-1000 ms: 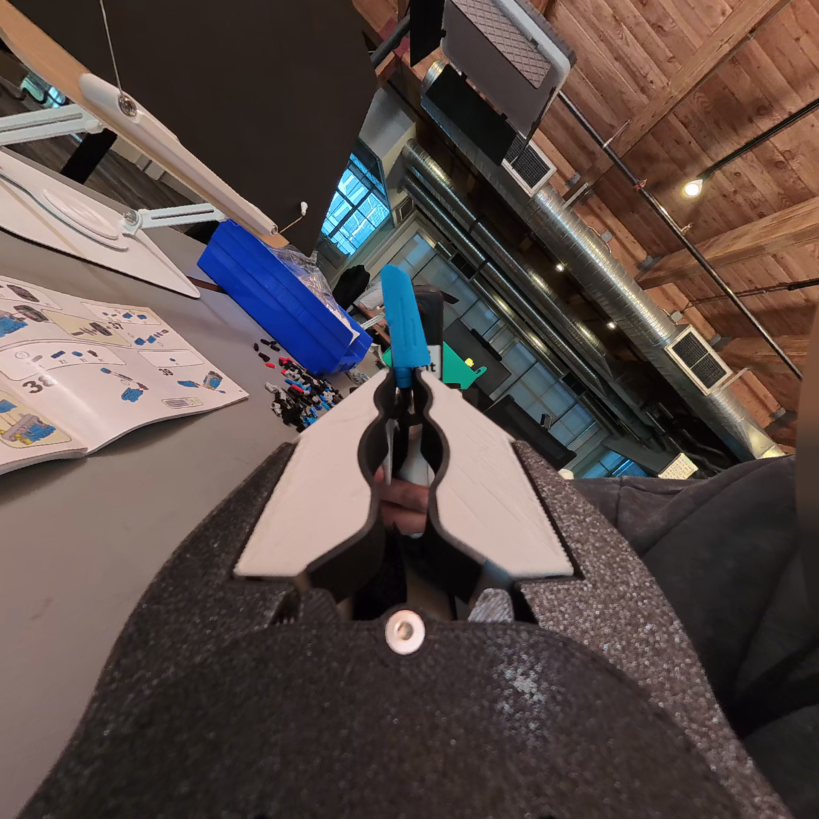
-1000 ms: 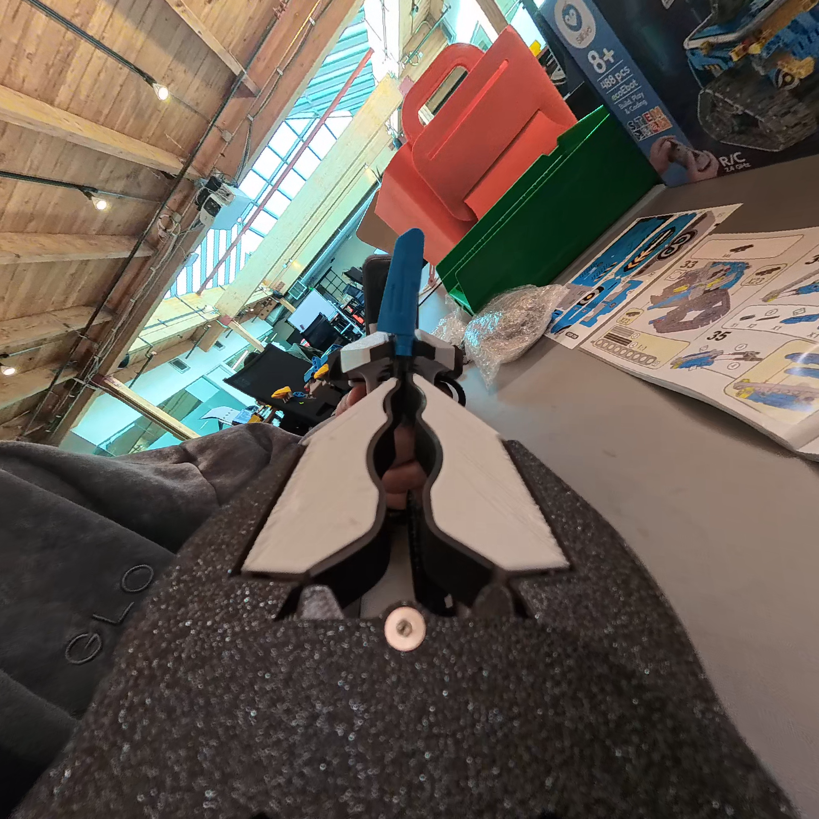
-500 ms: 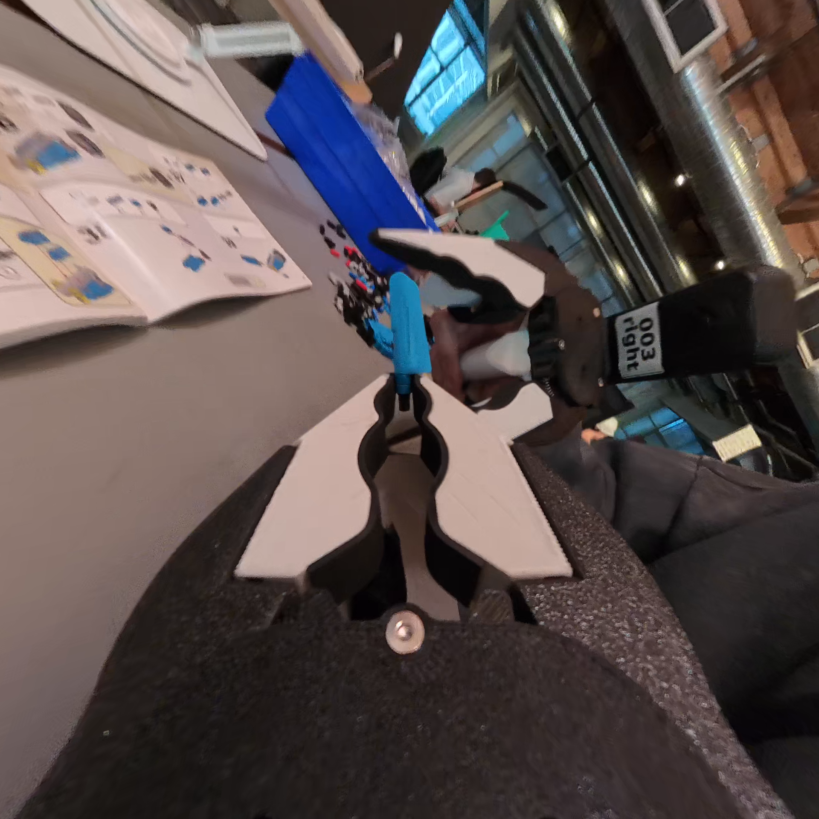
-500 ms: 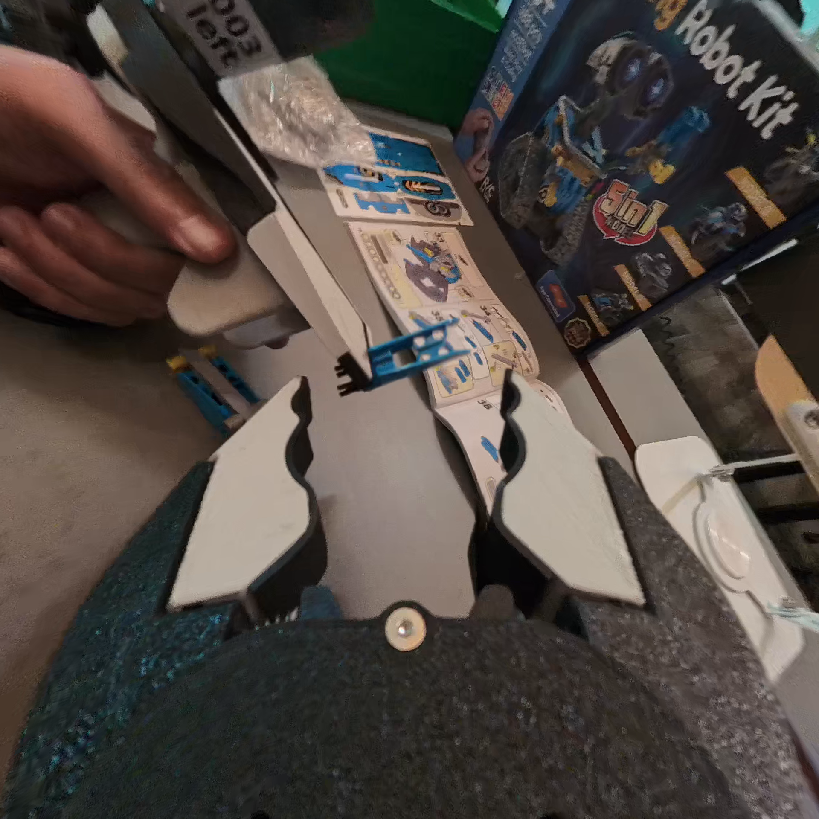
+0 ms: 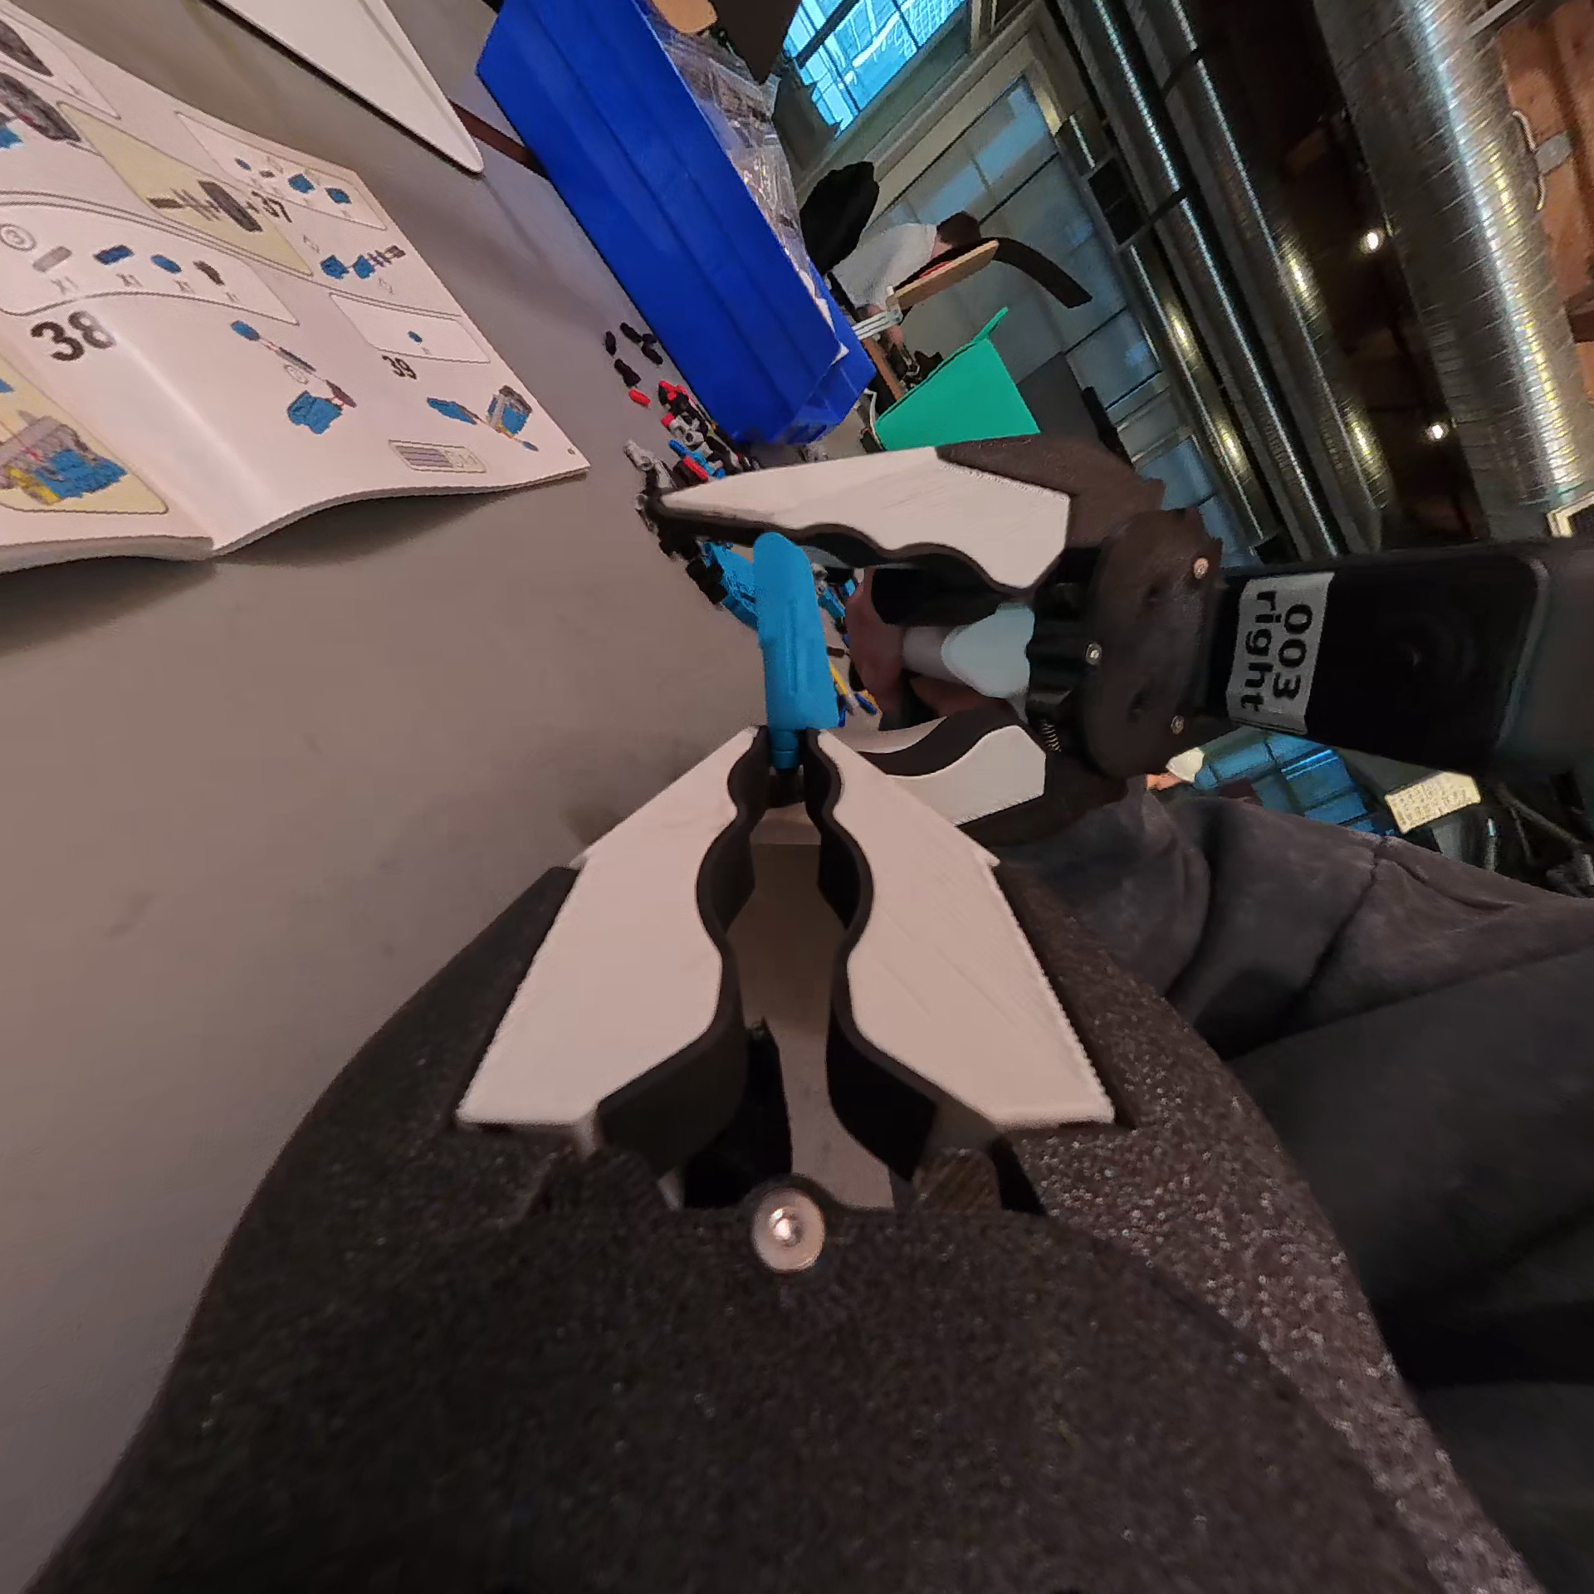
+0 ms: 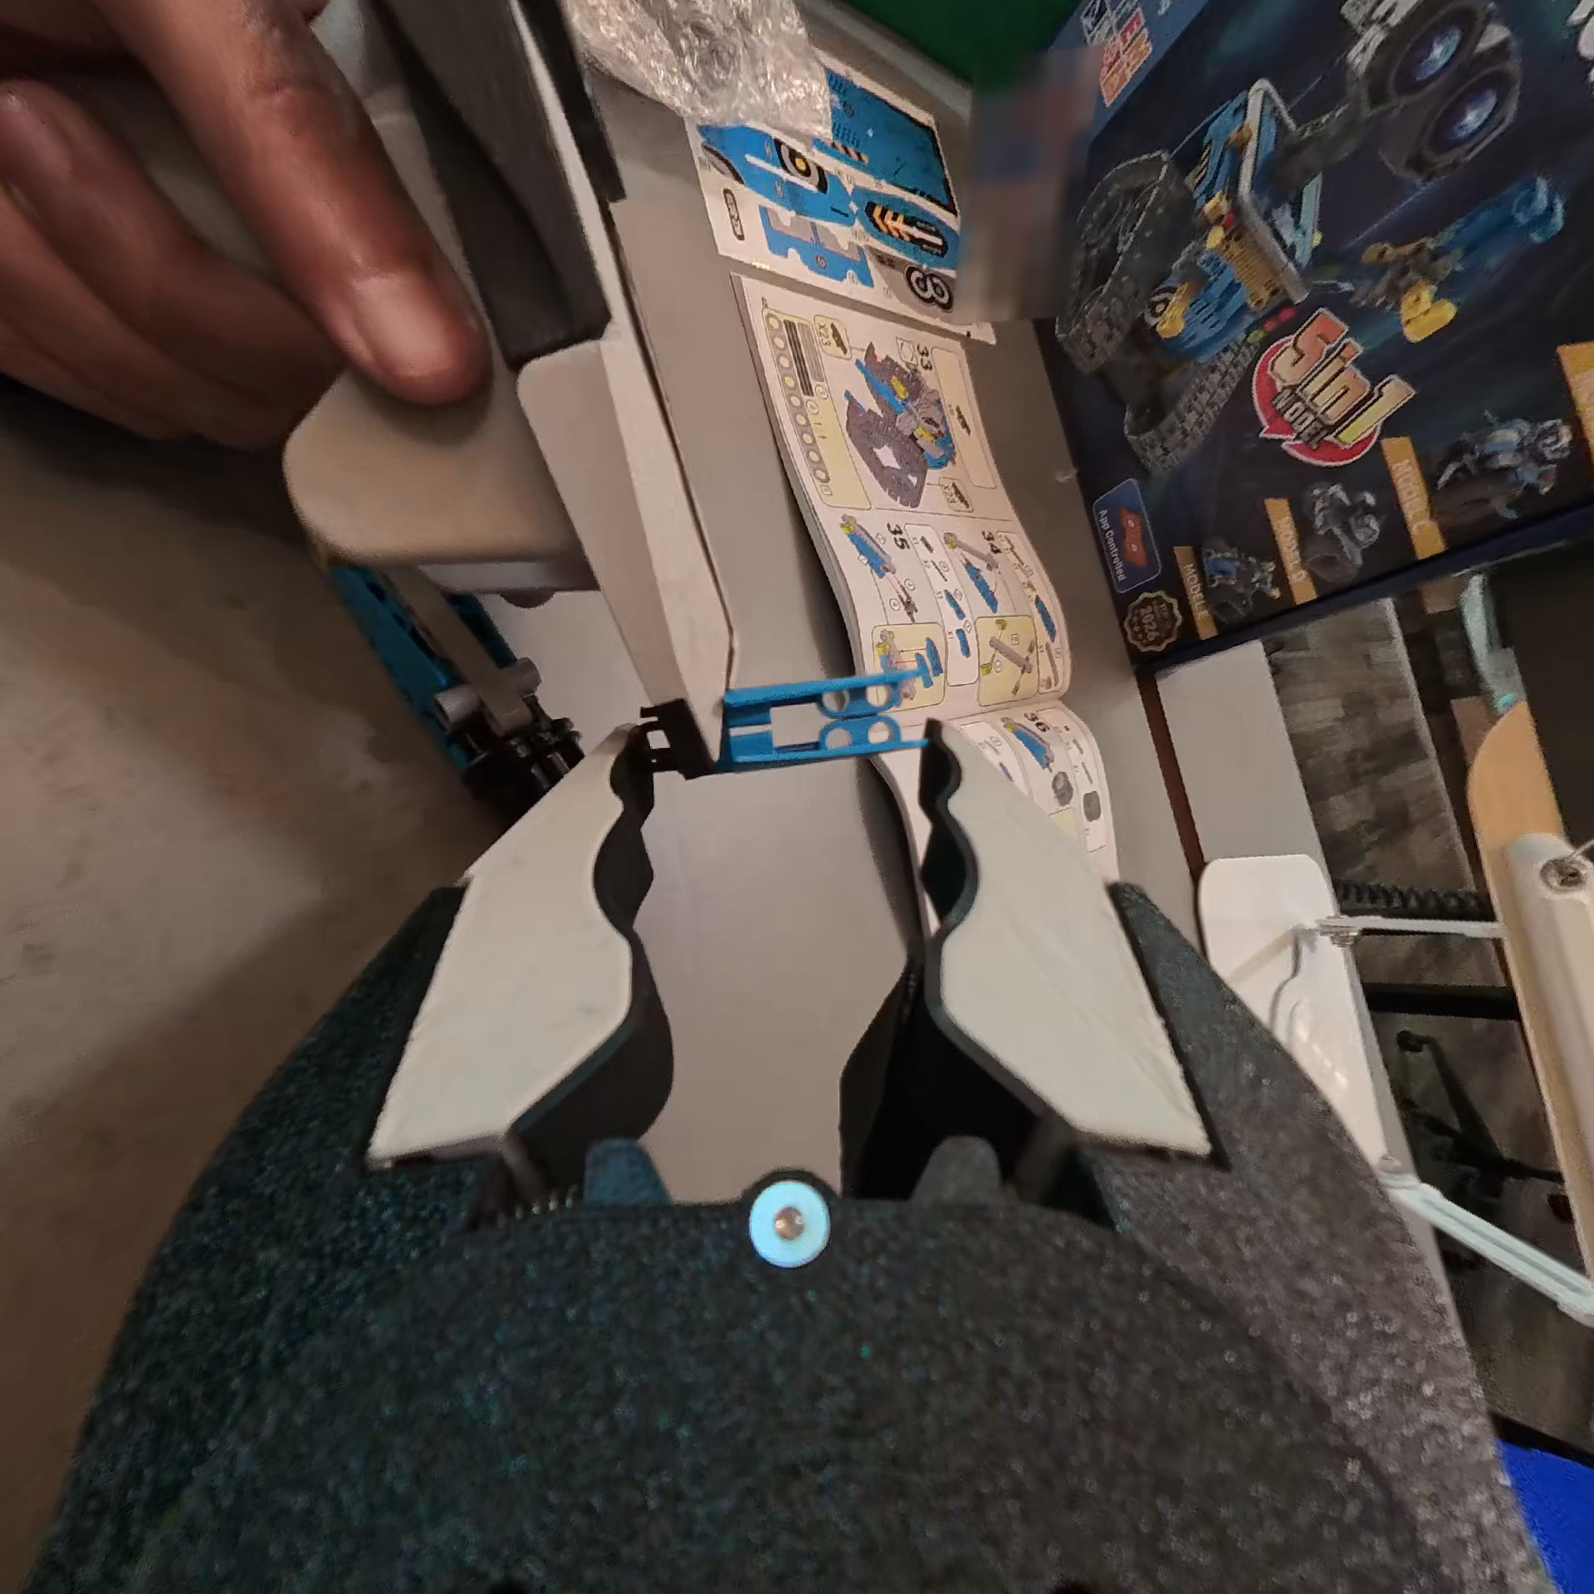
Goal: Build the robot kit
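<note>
Left claw [image 5: 783,743] clenched on a flat blue plastic building-kit beam [image 5: 792,643] with a black connector end, held above the grey worktop [image 5: 302,776]. Right claw [image 6: 781,742] spread wide, tips flanking that beam, left tip just beside the black end, right tip at the blue end; contact hard to tell. Open white instruction booklet [image 5: 216,345] far left, long blue plastic bin [image 5: 681,224] beyond it, loose small black, red and blue parts [image 5: 681,414] near the bin; dark kit box [image 6: 1337,302] far right.
</note>
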Available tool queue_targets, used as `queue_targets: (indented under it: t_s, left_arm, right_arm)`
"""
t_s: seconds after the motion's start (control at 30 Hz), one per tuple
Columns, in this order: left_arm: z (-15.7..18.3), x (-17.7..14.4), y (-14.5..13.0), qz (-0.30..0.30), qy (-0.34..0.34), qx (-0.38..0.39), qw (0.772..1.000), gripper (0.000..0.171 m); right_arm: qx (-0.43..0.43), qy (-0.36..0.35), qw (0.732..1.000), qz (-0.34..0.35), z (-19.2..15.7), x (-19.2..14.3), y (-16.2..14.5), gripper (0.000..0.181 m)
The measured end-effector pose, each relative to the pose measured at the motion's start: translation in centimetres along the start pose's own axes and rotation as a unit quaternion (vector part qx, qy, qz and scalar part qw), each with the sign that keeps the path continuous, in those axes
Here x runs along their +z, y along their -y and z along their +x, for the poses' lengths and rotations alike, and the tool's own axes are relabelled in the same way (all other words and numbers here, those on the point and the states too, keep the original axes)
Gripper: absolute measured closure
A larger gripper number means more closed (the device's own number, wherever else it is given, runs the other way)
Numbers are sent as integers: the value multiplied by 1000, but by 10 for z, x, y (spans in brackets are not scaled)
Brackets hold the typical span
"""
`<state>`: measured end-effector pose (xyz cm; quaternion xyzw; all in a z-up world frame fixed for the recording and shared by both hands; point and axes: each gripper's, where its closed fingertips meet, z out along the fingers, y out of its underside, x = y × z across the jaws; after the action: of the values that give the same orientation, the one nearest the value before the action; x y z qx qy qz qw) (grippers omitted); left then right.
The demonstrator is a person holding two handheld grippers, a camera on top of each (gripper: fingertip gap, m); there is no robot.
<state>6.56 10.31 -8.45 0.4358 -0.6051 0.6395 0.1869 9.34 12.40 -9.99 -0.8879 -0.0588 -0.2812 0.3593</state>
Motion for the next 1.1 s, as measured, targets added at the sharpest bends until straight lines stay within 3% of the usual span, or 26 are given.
queue_targets:
  t_s: [1.1]
  left_arm:
    - [-4, 1, -14, -59, 0, 16, 998, 164]
  right_arm:
    - [42, 56, 997, -12, -16, 3, -8, 121]
